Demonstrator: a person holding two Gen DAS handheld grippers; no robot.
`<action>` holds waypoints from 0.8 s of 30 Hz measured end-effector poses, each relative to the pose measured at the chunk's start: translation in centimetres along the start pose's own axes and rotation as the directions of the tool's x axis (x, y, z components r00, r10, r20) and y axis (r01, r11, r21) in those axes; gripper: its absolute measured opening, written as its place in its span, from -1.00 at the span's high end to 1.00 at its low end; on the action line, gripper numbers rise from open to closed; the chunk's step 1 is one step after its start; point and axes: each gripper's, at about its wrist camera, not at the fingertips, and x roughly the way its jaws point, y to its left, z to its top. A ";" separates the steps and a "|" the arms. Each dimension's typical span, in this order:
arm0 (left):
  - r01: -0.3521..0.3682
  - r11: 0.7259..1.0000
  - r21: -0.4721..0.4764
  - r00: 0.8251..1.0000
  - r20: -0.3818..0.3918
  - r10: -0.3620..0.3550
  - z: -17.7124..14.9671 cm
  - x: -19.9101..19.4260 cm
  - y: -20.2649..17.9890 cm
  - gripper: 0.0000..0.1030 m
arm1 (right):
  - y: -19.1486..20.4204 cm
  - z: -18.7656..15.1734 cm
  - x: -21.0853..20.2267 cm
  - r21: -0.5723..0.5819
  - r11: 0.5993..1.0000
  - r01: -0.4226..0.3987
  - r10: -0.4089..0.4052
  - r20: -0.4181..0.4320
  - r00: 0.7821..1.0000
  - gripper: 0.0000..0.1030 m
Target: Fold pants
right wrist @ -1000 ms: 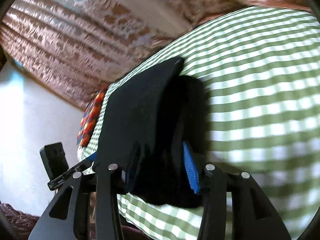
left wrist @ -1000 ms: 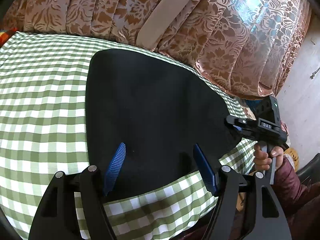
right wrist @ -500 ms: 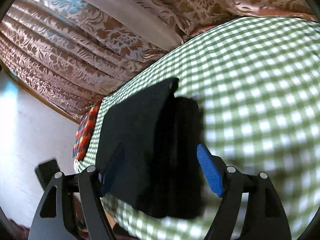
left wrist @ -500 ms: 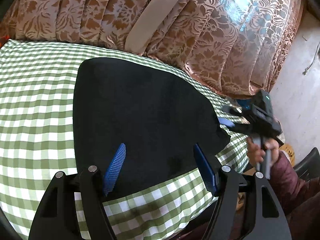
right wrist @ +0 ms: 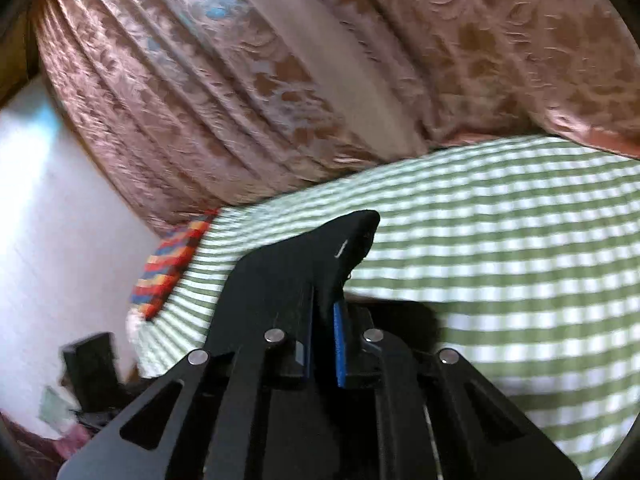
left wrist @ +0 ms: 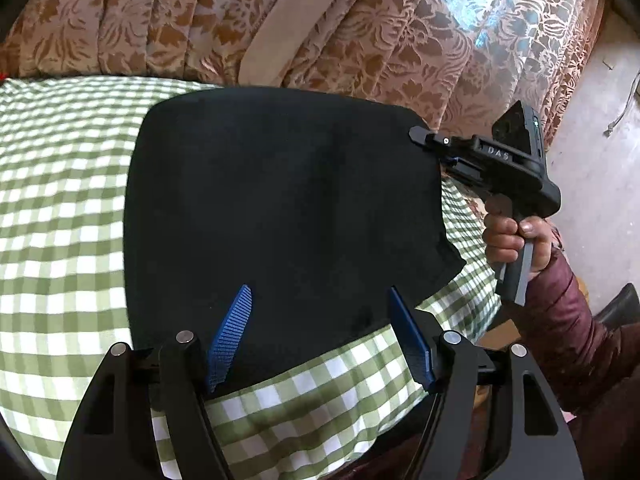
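Observation:
The black pants (left wrist: 280, 208) lie folded on the green checked cloth (left wrist: 60, 208). My left gripper (left wrist: 320, 332) is open, its blue pads over the near edge of the pants, holding nothing. My right gripper (right wrist: 322, 312) is shut on the far right corner of the pants (right wrist: 320, 264) and lifts it off the cloth. In the left wrist view the right gripper (left wrist: 424, 136) shows at that corner, held by a hand (left wrist: 516, 240).
Brown flowered curtains (left wrist: 360, 32) hang behind the table. A striped coloured cushion (right wrist: 168, 272) lies at the far end of the cloth. The table edge (left wrist: 472, 312) drops off at the right, with floor (left wrist: 600, 160) beyond.
My right gripper has closed on the corner of the pants and raised it. The left gripper has stayed open over the near edge.

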 end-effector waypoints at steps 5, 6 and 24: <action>-0.067 0.995 0.076 0.997 -0.044 0.071 -0.5 1.8 -1.4 -0.33 | -3.2 -1.0 2.5 0.101 0.994 0.035 -0.029 -0.056 0.998 0.84; -0.082 0.993 0.083 0.995 -0.045 0.086 -0.4 1.9 -1.6 -0.33 | -3.3 -1.1 2.2 0.113 0.993 0.037 -0.032 -0.049 0.998 0.74; -0.121 0.992 -0.027 0.983 0.134 0.124 1.0 -3.1 -0.1 -0.33 | 2.3 -9.4 -5.9 0.128 0.991 -0.021 0.041 -0.152 0.987 0.37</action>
